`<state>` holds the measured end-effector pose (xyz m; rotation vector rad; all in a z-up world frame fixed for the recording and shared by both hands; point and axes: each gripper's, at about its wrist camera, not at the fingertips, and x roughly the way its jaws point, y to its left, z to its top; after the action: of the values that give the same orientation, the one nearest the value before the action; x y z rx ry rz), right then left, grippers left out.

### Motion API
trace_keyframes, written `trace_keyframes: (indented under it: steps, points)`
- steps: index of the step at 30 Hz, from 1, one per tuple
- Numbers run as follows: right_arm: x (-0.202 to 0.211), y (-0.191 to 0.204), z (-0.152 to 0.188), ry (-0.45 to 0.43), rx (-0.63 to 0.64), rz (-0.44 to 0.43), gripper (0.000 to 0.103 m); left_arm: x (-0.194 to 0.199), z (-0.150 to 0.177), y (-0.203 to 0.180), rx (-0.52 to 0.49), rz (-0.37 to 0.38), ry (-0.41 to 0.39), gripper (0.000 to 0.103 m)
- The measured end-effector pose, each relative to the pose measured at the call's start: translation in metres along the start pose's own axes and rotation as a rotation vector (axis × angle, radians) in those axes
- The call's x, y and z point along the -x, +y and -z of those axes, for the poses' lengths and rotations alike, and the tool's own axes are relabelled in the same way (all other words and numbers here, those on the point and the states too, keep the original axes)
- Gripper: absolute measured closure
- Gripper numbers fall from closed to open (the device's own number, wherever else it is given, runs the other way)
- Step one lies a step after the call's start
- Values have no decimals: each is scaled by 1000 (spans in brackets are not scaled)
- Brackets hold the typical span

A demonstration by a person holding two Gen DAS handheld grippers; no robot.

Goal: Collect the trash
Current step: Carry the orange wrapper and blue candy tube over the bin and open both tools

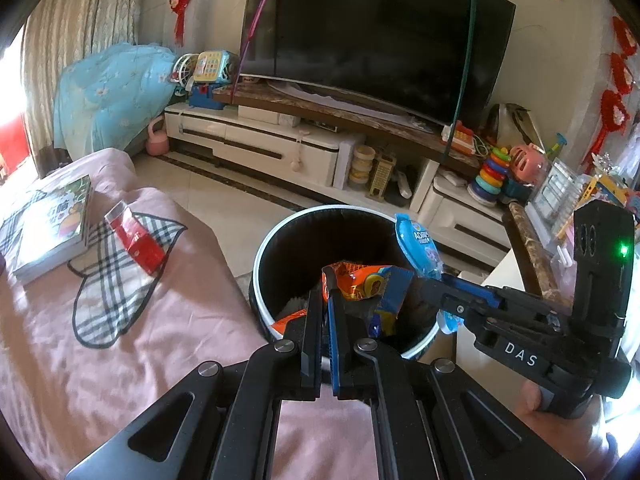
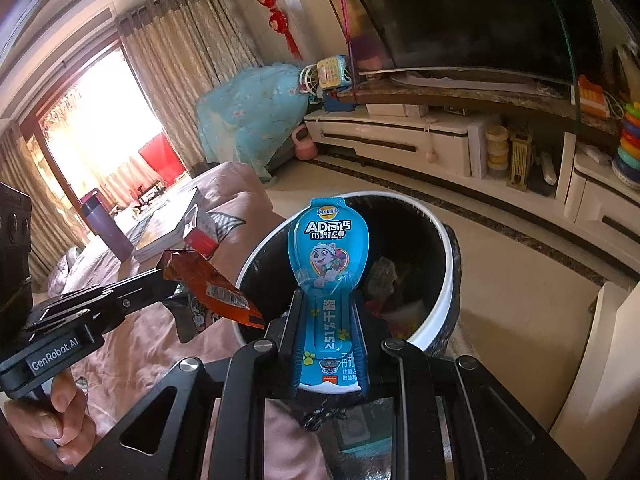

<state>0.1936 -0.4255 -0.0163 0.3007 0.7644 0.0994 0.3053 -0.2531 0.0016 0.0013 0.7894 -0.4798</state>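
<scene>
My left gripper (image 1: 329, 280) is shut on an orange and blue snack wrapper (image 1: 366, 284) and holds it over the black trash bin (image 1: 280, 240) with a white rim. My right gripper (image 2: 326, 300) is shut on a blue cheese-stick wrapper (image 2: 328, 248) and holds it over the same bin (image 2: 444, 248). The blue wrapper also shows in the left wrist view (image 1: 418, 244), and the orange wrapper in the right wrist view (image 2: 212, 284). Some trash lies inside the bin (image 2: 384, 276). A red packet (image 1: 138, 240) lies on the pink cover.
A book (image 1: 52, 224) and a plaid heart patch (image 1: 116, 280) are on the pink cover (image 1: 120, 360). A purple cup (image 2: 106, 224) stands beyond. A TV (image 1: 376, 36) on a white cabinet (image 1: 256, 140) with toys stands across the tiled floor.
</scene>
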Motion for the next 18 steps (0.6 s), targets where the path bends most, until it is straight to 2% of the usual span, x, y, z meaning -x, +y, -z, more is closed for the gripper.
trace_keyframes:
  steps: [18]
  points:
    - [-31,-12,-17,56,21,28,82,-45,-16,0,18,-12,40,101]
